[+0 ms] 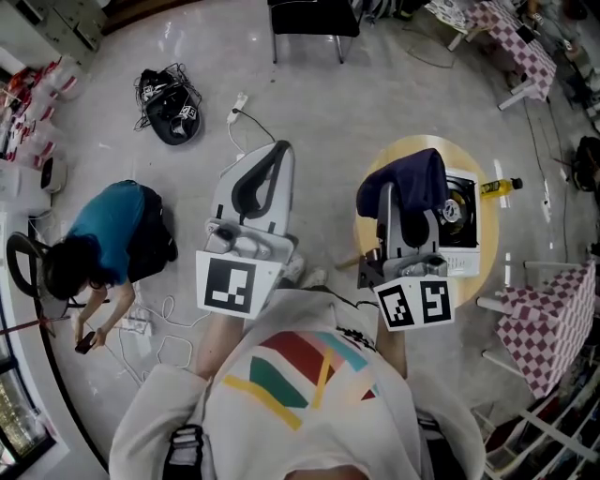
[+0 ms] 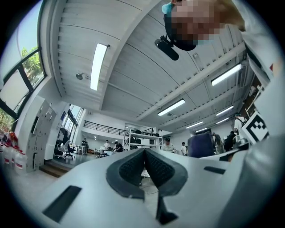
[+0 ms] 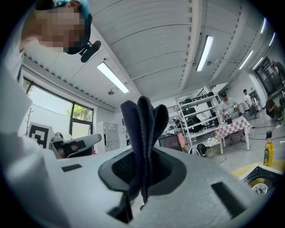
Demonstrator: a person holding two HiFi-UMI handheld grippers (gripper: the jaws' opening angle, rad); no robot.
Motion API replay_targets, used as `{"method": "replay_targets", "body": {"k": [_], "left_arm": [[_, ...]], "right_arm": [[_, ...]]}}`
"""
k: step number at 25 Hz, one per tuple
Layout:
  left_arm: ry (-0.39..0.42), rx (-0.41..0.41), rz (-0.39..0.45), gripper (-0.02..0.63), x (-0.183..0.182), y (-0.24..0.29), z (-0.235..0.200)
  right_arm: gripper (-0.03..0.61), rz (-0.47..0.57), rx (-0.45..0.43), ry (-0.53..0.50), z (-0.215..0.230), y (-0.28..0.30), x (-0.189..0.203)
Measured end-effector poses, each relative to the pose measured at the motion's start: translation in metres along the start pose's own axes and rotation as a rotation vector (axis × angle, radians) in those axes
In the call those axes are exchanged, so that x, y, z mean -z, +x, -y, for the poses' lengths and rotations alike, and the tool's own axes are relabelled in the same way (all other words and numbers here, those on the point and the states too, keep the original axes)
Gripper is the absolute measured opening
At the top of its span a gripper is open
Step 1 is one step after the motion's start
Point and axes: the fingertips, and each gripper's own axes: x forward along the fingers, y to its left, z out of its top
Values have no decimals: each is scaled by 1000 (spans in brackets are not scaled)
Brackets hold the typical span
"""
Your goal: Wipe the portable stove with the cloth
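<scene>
The portable stove [image 1: 462, 220] sits on a small round wooden table [image 1: 487, 262], seen from above in the head view. My right gripper [image 1: 411, 187] is held over the table's left part, shut on a dark blue cloth [image 1: 412, 183] that drapes over its jaws and hides them. In the right gripper view the cloth [image 3: 142, 129] stands up folded between the pads, and the stove [image 3: 262, 178] shows at the lower right. My left gripper [image 1: 272, 161] hangs over the floor left of the table. Its pads [image 2: 133, 168] meet with nothing between them.
A yellow bottle [image 1: 500, 186] stands at the table's right edge. A person in a teal top [image 1: 108, 239] crouches on the floor at the left among cables. A black chair [image 1: 314, 19] stands behind, and checked-cloth tables [image 1: 548, 323] at the right.
</scene>
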Motion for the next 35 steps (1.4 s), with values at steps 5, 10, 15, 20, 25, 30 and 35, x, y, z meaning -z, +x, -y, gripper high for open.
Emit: {"method": "replay_targets", "body": {"k": [5,10,15,20,25,30,35], "left_arm": [[11,0,3,5,-4,-5,2],[-5,-5,23,5,-5,1,4],[-32,21,60,5,-7,21,22],[-18,54,62,5,0,33,41],[-16,98,37,5,10,42,60],[-35,130,18,5,22,50,82],[-22,179,10,5,34,54,114]], "right_arm": [[37,-7,-12,-3,-5,-3,2],[37,-40,40,-54,13,-13,0],[37,-146,197,-170,74,-56,6],[37,-350,350,-303,154,-125,30],[37,-582,546,-390,250,-200,60],[37,-842,648,-431,327,-247,112],[37,-1048,649,-416,373,-271,164]]}}
